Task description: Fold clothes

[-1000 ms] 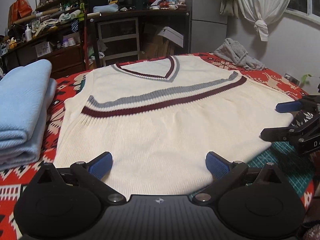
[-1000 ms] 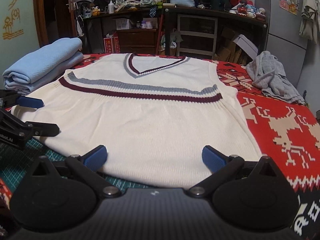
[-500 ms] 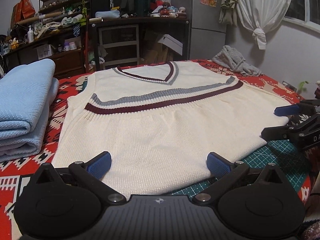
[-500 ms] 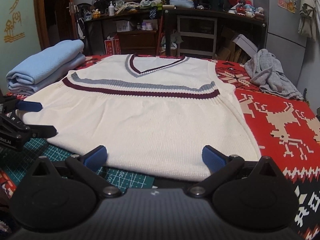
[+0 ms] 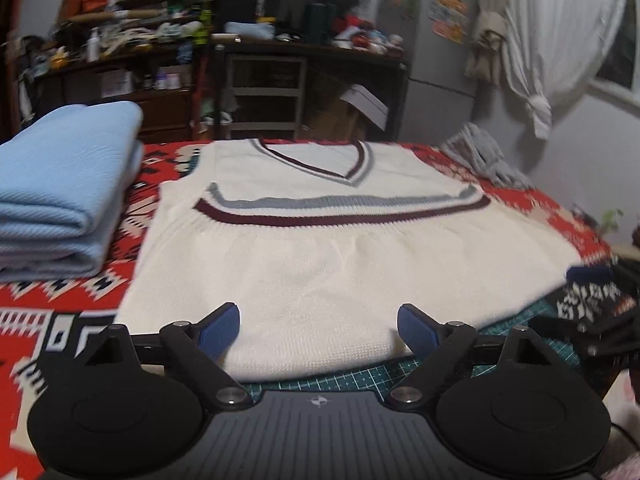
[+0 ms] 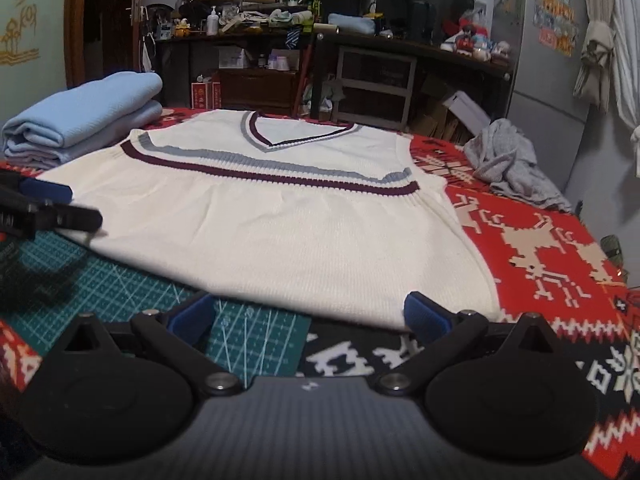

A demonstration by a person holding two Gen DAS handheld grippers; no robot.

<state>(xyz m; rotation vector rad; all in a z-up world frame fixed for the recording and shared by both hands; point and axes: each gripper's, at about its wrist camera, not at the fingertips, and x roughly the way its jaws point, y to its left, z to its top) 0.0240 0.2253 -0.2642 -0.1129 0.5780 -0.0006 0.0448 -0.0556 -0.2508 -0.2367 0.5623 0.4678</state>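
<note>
left hand-held gripper [image 5: 318, 330] over vest [image 5: 320, 248] hem; curtain [image 5: 560, 40] only here.

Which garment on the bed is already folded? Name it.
The light blue knit garment, stacked in neat layers at the left edge. The cream striped V-neck vest lies spread flat; the grey cloth sits crumpled at the far right.

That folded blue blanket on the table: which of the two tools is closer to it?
Left. The left tool is at the vest's near hem, on the side where the blue blanket lies. The right tool is at the opposite corner, the whole vest between them.
</note>
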